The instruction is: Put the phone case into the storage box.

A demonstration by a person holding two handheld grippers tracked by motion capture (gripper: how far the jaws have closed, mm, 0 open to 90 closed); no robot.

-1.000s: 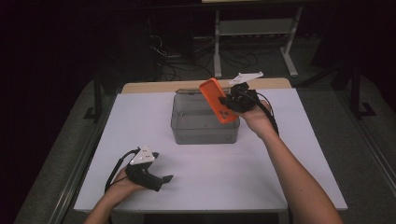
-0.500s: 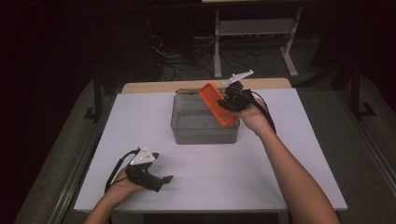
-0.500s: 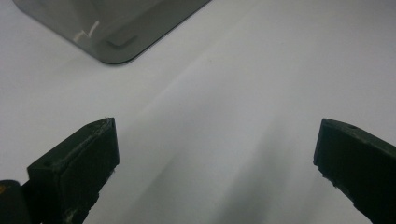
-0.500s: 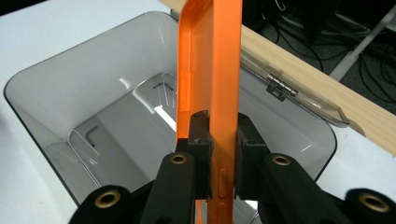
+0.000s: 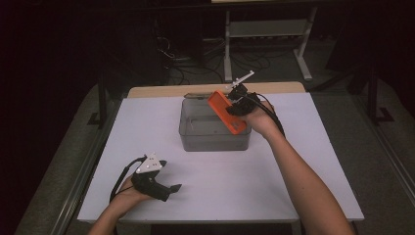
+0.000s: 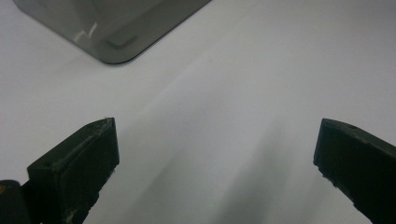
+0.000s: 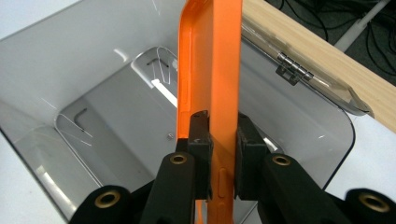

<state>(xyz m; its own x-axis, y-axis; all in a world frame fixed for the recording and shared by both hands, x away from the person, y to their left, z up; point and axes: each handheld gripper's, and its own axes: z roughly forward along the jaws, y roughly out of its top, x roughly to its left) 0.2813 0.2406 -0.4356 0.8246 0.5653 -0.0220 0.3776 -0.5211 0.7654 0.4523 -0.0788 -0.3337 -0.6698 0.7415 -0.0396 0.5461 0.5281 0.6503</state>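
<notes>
An orange phone case [image 5: 226, 111] [image 7: 211, 70] hangs tilted over the open clear plastic box [image 5: 186, 131] [image 7: 70, 84] at the table's far middle. My right gripper [image 5: 237, 105] [image 7: 219, 135] is shut on the case's edge, both pads pressing its sides, with the box's inside right below. My left gripper [image 5: 172, 190] [image 6: 217, 158] rests low over the white table near the front left, open, nothing between its fingers. A corner of the box [image 6: 116, 28] lies ahead of it.
The box's hinged lid [image 7: 308, 77] lies back toward the wooden strip [image 5: 161, 91] at the table's far edge. White table surface [image 5: 313, 147] spreads around the box. Beyond the table stand a metal rack [image 5: 264, 29] and cables on the floor.
My right gripper has carried the orange case leftward and slightly down, from the box's right rim to above its opening. The left gripper has stayed put.
</notes>
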